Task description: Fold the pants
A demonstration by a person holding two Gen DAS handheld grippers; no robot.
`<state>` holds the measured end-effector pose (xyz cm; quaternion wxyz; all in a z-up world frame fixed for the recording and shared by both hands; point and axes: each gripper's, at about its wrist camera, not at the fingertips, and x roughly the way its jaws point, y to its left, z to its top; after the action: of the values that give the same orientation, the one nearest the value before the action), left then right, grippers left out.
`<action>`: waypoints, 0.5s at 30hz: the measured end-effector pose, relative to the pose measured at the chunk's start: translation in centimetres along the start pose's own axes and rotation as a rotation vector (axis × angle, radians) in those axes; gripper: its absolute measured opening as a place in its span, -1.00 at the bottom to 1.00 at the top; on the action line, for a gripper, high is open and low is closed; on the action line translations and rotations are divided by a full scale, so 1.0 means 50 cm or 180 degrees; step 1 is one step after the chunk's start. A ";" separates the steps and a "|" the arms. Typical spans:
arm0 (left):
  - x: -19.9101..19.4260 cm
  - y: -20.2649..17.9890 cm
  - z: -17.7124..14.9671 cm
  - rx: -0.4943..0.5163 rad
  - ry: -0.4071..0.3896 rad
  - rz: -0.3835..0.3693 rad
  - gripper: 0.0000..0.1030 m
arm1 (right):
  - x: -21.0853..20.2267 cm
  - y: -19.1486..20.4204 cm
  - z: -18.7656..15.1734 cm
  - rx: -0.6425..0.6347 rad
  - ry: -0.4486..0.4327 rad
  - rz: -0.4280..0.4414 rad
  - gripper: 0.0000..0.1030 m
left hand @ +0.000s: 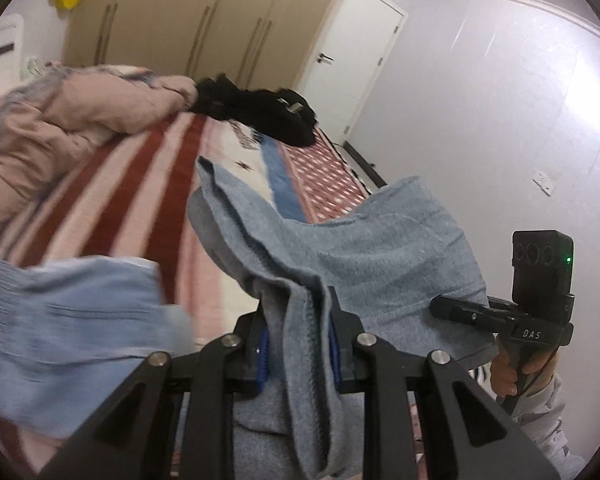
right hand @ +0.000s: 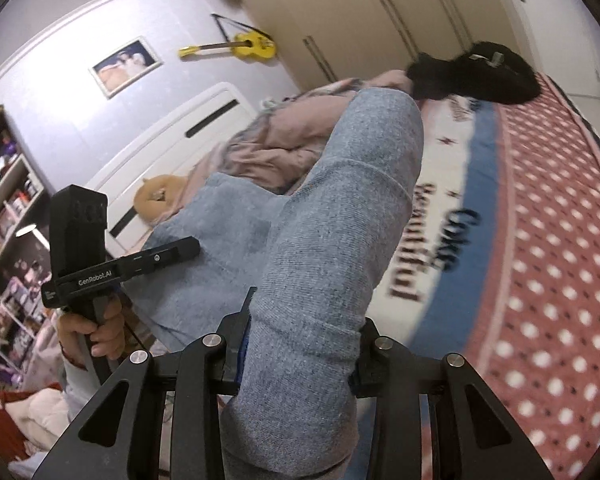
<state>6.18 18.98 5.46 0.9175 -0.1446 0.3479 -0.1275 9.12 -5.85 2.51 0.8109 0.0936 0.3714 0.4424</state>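
Both your left tongs point(left hand: 296, 344) and right tongs point(right hand: 300, 356) grip the soft, floppy pants point(right hand: 340, 220); hold edges, since slack cloth sags.

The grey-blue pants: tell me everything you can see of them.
The grey-blue pants look like soft, heathered knit fabric with a stitched seam across one part. They are held up above the patterned bedspread, bunched and draped, not yet folded flat. The left gripper is shut on a gathered edge, and the right gripper is shut on another thick bunch. Fabric hangs below both grips and spans between them. No waistband or cuffs can be told apart.
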 end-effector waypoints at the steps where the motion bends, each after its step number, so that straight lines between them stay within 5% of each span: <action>1: -0.021 0.020 0.005 -0.0012 -0.0016 0.0043 -0.63 | 0.017 0.020 0.008 -0.0025 0.0005 0.0032 -0.43; 9: -0.158 0.196 0.040 -0.0215 -0.0131 0.0314 -0.63 | 0.176 0.172 0.059 -0.0176 0.0139 0.0299 -0.43; 15: -0.179 0.320 0.061 -0.0357 -0.0051 0.0488 -0.64 | 0.303 0.247 0.081 -0.0212 0.0287 0.0377 -0.43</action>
<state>3.86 37.34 7.35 0.9178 -0.1698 0.3572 -0.0360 8.92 14.10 3.44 0.7685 0.0683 0.3864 0.5054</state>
